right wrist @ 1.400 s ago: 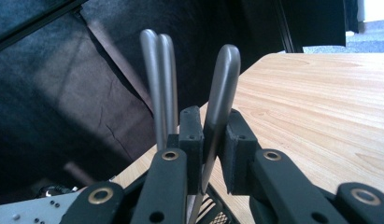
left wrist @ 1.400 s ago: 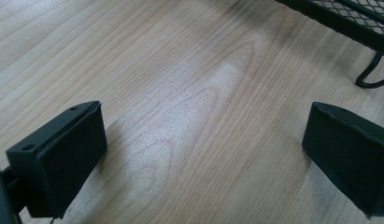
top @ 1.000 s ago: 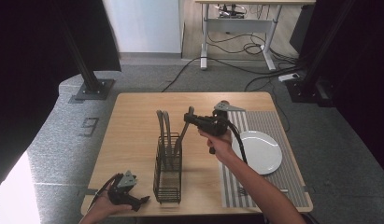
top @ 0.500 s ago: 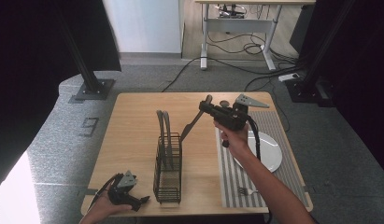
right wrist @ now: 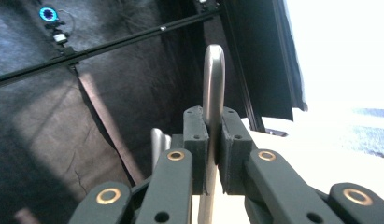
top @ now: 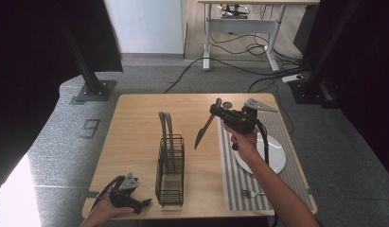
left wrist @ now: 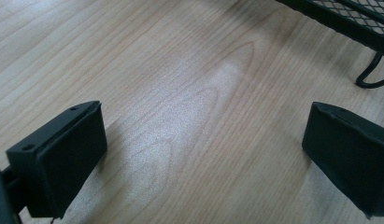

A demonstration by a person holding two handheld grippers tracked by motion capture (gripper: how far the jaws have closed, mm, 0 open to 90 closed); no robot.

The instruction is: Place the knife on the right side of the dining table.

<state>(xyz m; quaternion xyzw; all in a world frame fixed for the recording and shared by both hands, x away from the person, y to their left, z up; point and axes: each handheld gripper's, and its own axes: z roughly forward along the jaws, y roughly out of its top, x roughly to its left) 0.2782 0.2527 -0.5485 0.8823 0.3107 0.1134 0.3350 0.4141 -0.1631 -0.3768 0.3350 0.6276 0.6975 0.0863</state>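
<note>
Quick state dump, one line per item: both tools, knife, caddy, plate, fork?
Right tool: shut on the knife, held above the table.
Knife: gripped by the handle, blade hanging down and left, in the air.
Left tool: open, low over bare wood beside the caddy.
Wire caddy: upright, two utensil handles sticking out.
Plate: flat on the striped mat, bare.
Fork: lying on the mat.

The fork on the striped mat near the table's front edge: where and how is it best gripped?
Probably grip the fork across its narrow handle from above, jaws straddling it. It lies flat on the striped mat, tines toward the caddy, so only a top approach looks workable.
</note>
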